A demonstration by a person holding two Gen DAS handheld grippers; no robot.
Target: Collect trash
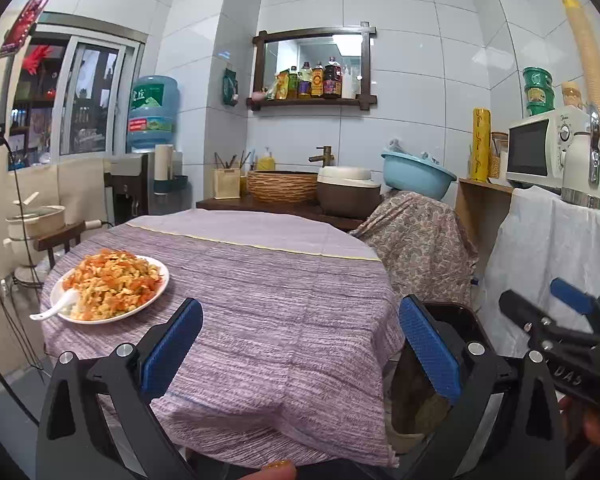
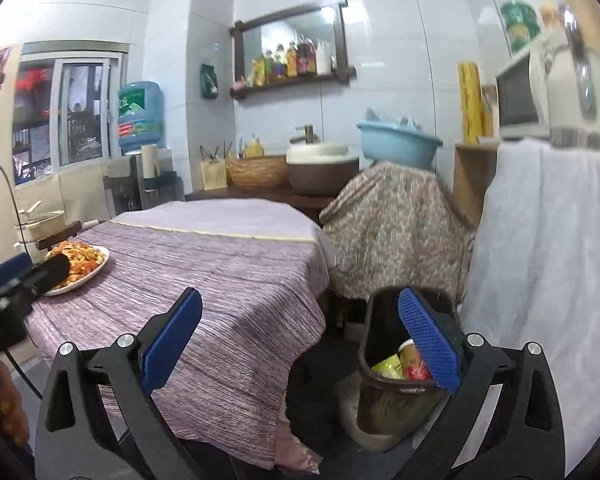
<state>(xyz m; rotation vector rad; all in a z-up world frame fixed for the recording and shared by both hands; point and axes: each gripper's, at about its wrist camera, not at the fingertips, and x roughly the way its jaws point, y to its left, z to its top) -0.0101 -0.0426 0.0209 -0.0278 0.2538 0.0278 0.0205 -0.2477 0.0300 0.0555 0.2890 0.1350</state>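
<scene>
Left tool (image 1: 300,348) spread wide, blue pads gripping nothing, poised above the near edge of the purple-clothed desk (image 1: 260,280). Right tool (image 2: 300,344) likewise released and empty. Just beyond the right tool's right pad, on the floor beside the desk: dark waste bin (image 2: 374,392) holding a red cup (image 2: 414,360) and yellow-green wrapper (image 2: 388,366). Ahead and left of the left tool: plate of food (image 1: 112,292) with white spoon (image 1: 56,308).

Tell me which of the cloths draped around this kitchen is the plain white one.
The white cloth hanging from the microwave counter at far right. The tablecloth is striped purple, and the cloth under the blue basin is brown-patterned.
</scene>
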